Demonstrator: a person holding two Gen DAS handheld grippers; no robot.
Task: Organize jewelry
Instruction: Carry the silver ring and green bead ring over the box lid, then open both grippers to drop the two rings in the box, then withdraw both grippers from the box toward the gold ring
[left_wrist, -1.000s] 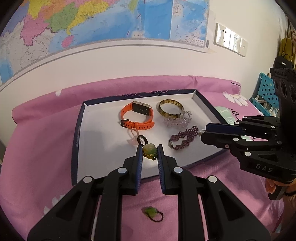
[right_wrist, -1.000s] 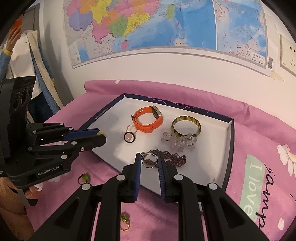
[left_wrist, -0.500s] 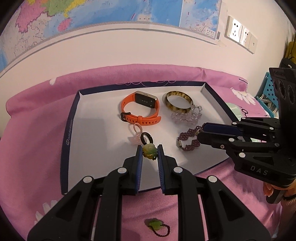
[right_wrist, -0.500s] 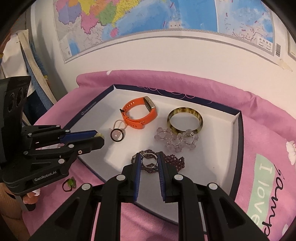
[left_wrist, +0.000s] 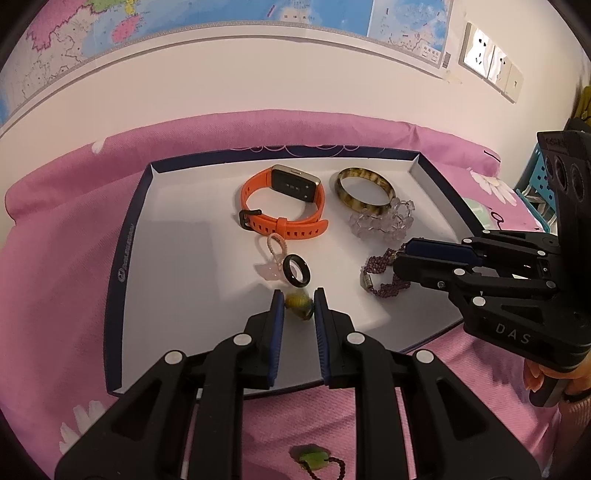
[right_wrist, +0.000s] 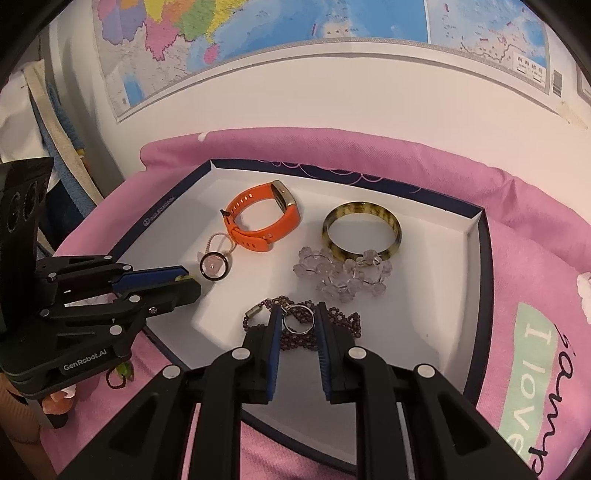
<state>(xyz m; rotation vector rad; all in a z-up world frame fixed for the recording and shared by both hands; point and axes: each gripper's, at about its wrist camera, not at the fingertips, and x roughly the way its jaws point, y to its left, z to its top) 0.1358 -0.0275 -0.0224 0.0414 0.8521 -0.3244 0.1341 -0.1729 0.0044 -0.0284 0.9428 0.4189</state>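
A green ring (left_wrist: 298, 303) is clamped in the left gripper (left_wrist: 298, 301) and a silver ring (right_wrist: 297, 319) in the right gripper (right_wrist: 297, 320) over the tray (left_wrist: 125, 236), so both are judged due for release, the green one at 6 o'clock of the black ring (left_wrist: 296, 270).

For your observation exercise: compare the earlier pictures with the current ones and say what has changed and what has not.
Both tongs have moved forward over the tray. The left tongs still grip the green-stone ring, now close to the black ring. The right tongs still grip the silver ring, now above the purple beaded bracelet. The orange watch and bangle lie unchanged.
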